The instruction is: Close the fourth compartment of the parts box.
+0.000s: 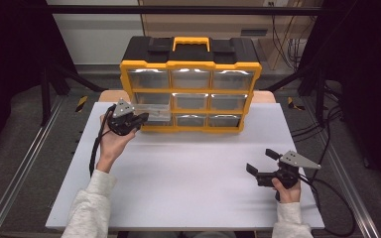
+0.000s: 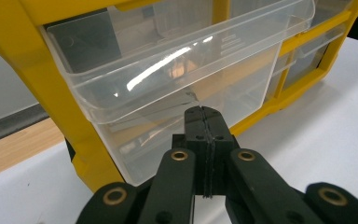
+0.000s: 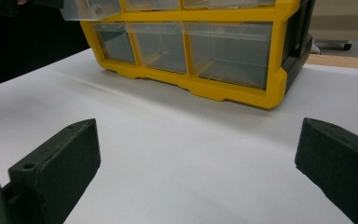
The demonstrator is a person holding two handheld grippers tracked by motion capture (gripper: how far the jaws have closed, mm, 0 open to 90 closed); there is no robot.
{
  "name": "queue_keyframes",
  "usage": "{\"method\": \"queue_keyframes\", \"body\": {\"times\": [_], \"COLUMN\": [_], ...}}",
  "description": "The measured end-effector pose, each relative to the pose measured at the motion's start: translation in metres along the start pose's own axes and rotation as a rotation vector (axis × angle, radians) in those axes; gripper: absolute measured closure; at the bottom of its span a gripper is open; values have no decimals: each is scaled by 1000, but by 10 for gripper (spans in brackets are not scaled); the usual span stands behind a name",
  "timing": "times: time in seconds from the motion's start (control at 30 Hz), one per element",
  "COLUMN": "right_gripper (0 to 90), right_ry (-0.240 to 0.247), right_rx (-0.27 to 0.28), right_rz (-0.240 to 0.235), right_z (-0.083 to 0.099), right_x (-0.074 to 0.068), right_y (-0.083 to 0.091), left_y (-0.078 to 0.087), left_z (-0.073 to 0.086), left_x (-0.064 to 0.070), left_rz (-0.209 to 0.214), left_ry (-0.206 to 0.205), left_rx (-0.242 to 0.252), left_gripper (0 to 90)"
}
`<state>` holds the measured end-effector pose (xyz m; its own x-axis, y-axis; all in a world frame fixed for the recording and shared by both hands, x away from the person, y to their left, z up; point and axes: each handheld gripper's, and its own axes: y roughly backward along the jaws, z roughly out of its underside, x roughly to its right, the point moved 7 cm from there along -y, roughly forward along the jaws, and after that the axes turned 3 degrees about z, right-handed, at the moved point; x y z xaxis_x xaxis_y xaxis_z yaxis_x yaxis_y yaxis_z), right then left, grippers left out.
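Overhead plus two gripper-mounted views

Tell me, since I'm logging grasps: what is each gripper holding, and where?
The left gripper pinches the front lip of a clear drawer, partly pulled out. The right gripper holds nothing.

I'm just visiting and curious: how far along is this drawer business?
Done so far: the clear drawer at the left of the yellow organizer already stands partly out. In hand: the left gripper, jaws shut, sits at that drawer's front lip. Left: whatever follows; the right gripper waits open over the white table, holding nothing.
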<state>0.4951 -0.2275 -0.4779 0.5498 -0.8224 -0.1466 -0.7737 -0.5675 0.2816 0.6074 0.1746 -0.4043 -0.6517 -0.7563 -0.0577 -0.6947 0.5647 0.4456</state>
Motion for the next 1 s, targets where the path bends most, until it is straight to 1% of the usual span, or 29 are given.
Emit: {"method": "queue_keyframes", "body": {"times": [0.47,1.0], "right_gripper": [3,3], "right_ry": [-2,-2], "right_rx": [0,0], "right_rz": [-1,-1], "right_z": [0,0], "right_x": [0,0], "right_y": [0,0], "left_y": [-5,-14], "left_z": [-3,-7], "left_x": [-2,-8], "left_rz": [-17,-30], "left_ry": [-11,1], "left_rx": [5,5], "left_gripper": [893,893]}}
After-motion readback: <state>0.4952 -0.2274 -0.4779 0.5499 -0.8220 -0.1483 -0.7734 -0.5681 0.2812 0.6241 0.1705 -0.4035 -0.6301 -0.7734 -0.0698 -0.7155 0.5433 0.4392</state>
